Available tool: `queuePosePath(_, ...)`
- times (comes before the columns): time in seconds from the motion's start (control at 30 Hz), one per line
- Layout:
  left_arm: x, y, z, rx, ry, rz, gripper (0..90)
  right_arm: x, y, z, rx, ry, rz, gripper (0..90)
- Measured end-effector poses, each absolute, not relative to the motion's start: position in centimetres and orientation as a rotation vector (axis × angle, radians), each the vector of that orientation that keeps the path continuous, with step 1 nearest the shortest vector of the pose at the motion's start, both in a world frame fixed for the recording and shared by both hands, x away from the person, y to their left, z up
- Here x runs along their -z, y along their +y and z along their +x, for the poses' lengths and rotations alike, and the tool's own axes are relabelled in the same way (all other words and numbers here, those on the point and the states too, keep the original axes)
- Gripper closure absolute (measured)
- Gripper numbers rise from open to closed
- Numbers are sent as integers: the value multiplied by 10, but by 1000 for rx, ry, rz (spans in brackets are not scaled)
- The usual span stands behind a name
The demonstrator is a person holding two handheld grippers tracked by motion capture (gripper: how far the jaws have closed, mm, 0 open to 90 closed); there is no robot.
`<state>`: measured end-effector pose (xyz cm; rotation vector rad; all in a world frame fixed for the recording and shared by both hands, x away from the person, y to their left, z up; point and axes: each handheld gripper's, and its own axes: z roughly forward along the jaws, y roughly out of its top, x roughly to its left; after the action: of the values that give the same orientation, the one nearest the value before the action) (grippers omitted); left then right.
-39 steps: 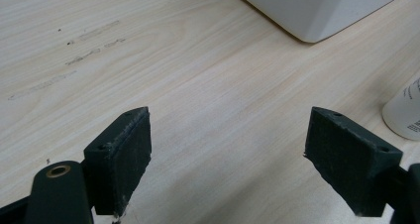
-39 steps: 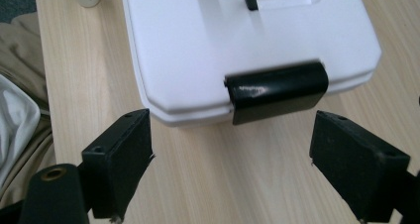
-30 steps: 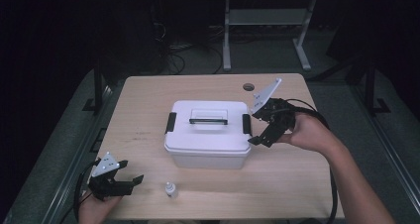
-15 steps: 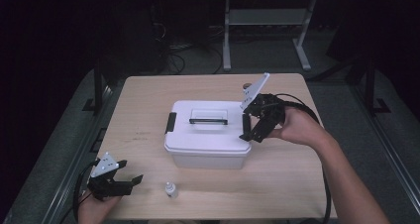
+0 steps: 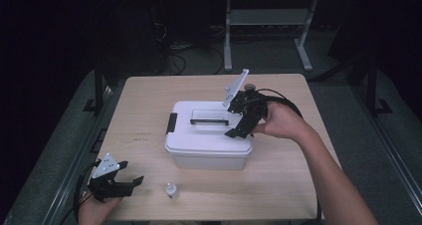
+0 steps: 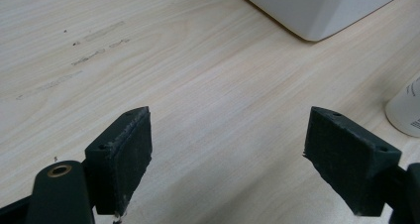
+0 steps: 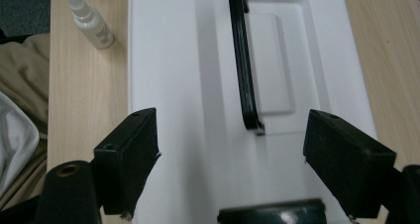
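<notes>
High view: at the near left corner of the table (image 5: 149,110) the left gripper (image 5: 130,180) rests low on the wood in the person's left hand (image 5: 94,210), its jaws spread wide with nothing between them. In the left gripper view the two black pads (image 6: 126,159) stand far apart over bare wood, touching no object; a corner of the white box (image 6: 317,11) lies ahead and the small white dropper bottle (image 6: 406,110) sits just off to the side. In the high view that bottle (image 5: 171,190) stands upright near the front edge, just right of the left gripper and in front of the box. The white lidded box (image 5: 206,135) sits mid-table, with a black latch (image 5: 171,123) on its left end and a black carry handle (image 5: 209,121) lying in the lid's recess. The right gripper (image 5: 238,120), held in the right hand (image 5: 281,121), hovers over the right end of the lid, jaws wide open and holding nothing. In the right gripper view its pads (image 7: 131,149) straddle the lid, the handle (image 7: 242,65) running away between them, and the right-end latch (image 7: 270,211) lies just below
</notes>
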<state>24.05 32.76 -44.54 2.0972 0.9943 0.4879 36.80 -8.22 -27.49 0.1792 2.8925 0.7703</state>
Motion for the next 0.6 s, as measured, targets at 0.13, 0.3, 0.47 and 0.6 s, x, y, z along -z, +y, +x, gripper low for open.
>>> queuePosePath(0.13, 445, 328, 241, -488, 998, 2090, 183, 277, -76, 370, -777, 2900, 162, 229)
queuePosePath(0.3, 445, 327, 241, -489, 993, 2096, 183, 281, -64, 375, -753, 2923, 143, 290)
queuePosePath(0.47, 445, 326, 241, -487, 992, 2097, 183, 283, -56, 379, -748, 2921, 104, 421)
queuePosePath(0.6, 446, 325, 241, -489, 992, 2103, 183, 284, -51, 381, -735, 2915, 82, 505)
